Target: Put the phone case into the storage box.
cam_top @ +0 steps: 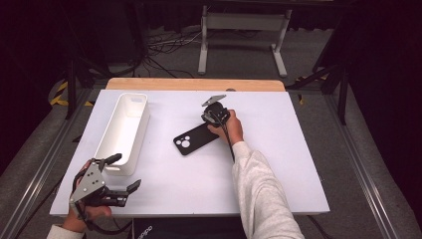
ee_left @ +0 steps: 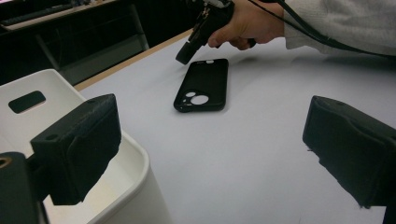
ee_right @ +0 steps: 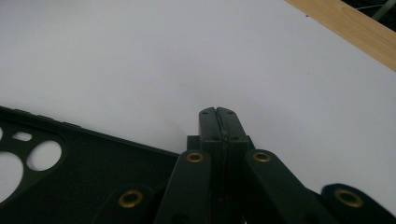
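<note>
A black phone case [cam_top: 195, 139] [ee_left: 203, 84] [ee_right: 70, 186] lies flat mid-table, its camera cut-outs toward the person's side. My right gripper [cam_top: 208, 118] [ee_left: 183, 57] [ee_right: 218, 113] is shut, jaws pressed together with nothing visible between them. Its tip rests low over the table just beyond the case's far end. My left gripper [cam_top: 124, 172] [ee_left: 212, 140] stands open at the near left corner, empty, beside the near end of the white bin [cam_top: 141, 142] [ee_left: 140, 156].
The long white bin runs front to back along the left side of the white table [cam_top: 278, 164] and looks empty. A wooden strip [cam_top: 194, 84] borders the far edge. Cables and a metal stand [cam_top: 244, 30] are on the floor beyond.
</note>
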A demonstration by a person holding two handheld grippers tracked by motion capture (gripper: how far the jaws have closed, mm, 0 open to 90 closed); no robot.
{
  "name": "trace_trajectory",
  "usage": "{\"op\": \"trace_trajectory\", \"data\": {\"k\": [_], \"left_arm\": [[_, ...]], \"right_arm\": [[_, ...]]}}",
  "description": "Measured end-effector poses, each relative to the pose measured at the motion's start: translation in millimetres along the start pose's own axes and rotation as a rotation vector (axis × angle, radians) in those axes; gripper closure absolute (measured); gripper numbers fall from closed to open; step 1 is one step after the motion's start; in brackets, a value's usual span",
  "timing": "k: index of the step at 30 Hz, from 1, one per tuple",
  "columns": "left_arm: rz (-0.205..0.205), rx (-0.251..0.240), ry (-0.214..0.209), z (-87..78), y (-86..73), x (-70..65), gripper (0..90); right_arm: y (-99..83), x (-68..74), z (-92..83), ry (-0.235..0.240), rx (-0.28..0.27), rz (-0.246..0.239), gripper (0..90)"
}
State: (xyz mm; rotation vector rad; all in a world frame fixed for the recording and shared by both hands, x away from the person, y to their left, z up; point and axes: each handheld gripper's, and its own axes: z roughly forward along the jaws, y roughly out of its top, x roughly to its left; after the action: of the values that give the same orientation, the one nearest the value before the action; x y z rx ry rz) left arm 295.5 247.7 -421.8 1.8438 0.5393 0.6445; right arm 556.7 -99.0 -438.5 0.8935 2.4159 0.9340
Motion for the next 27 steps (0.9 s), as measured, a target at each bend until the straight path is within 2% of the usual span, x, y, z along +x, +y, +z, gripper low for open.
{"op": "trace_trajectory", "data": {"k": [3,8,15,18,22,27], "left_arm": [[0.007,0.004,0.0,0.5,-0.3,0.4,5.2],[-0.003,0.001,-0.005,0.4,-1.0,0.9,5.2],[-0.004,0.003,-0.001,0.8,-1.2,-0.4,5.5],[-0.005,0.003,-0.003,1.6,-1.3,-0.7,5.6],[0.003,0.008,-0.001,1.9,-0.9,-1.1,5.6],[0.0,0.018,-0.003,2.6,-0.7,-1.0,5.7]], "right_arm": [[-1.1,-0.4,5.5,0.006,0.016,0.005,90.0],[-5.2,-2.6,9.2,0.009,0.044,0.022,90.0],[-10.6,-2.0,3.5,-0.01,0.057,0.035,90.0],[-14.7,2.1,-0.7,-0.043,0.059,0.033,90.0],[-18.7,3.6,-5.6,-0.05,0.065,0.027,90.0],[-29.6,2.0,-14.8,-0.045,0.053,0.047,90.0]]}}
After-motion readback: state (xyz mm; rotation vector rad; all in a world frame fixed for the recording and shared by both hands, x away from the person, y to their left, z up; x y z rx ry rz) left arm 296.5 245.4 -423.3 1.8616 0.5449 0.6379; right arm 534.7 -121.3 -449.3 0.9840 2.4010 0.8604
